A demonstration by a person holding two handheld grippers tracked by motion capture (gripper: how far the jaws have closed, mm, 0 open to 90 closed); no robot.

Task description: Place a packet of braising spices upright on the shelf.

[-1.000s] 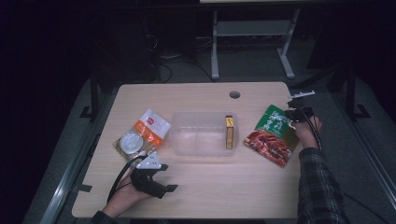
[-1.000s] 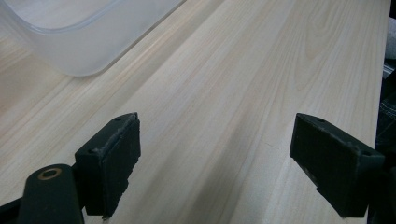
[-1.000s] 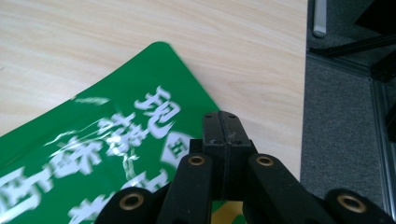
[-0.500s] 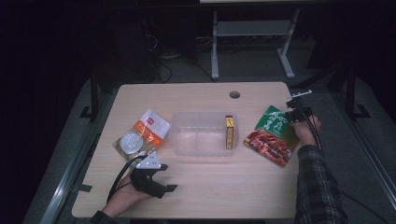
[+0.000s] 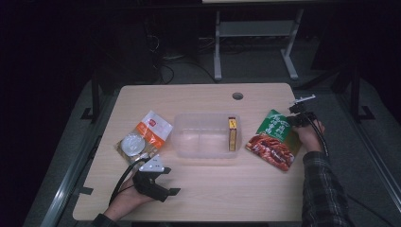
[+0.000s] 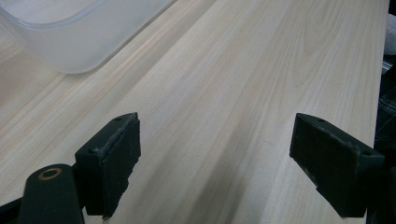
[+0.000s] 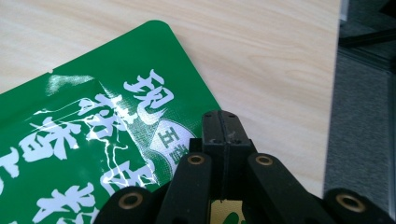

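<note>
at the green pouch's edge, right tool pinched closed.

Colours and patterns of the items on the table

The table is pale wood with fine straight grain and one dark round hole. The container is clear, frosted plastic; the small box inside it is yellow with a red patch at its far end. The pouch is green with white characters on its upper part and red-brown below. The packet is orange and white with a small red square, and the round item is white. Both grippers, left gripper and right gripper, have matt black jaws with brass-coloured pivot rings. The sleeve is dark plaid.
</note>
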